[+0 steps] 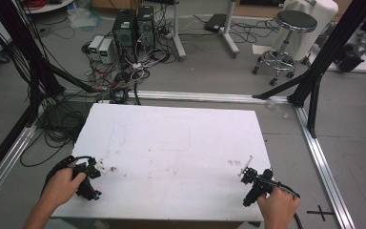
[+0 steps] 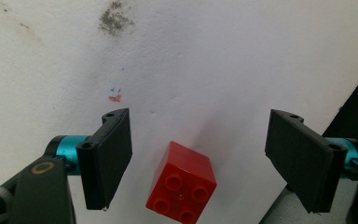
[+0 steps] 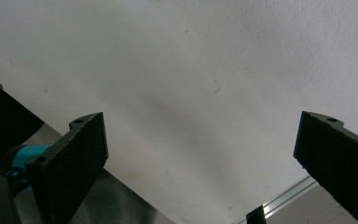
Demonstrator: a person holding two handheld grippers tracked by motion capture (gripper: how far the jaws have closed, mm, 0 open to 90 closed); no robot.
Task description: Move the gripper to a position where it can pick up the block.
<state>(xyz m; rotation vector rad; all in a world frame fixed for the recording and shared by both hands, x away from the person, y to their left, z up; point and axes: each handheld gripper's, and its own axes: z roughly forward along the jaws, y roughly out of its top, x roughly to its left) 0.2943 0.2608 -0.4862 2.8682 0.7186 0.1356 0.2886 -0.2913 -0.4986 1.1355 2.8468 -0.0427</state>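
Nearest the person, at the front corners of the white counter (image 1: 171,143), the two tools are held low over the surface. The left hand-held gripper (image 2: 200,158) is seen with its jaws spread wide, and a red building brick (image 2: 182,189) with four round studs lies on the counter between them, touched by neither pad. The brick sits slightly closer to the jaw at the left of that view, and it is turned at an angle to the jaws. From the high view the left hand-held gripper (image 1: 89,179) is placed at the near left corner, where the brick itself is hidden beneath it.

The right hand-held gripper (image 3: 200,158) is likewise held wide apart, with nothing but bare counter between its jaws; in the high view it (image 1: 248,177) is found near the front right edge.

The work is judged to be at its start: the brick is framed but not yet gripped, so closing and lifting remain.

Farther off, a grey smudge (image 2: 115,19) and small blue and orange marks (image 2: 115,93) are noted; no legible writing or brand is made out.
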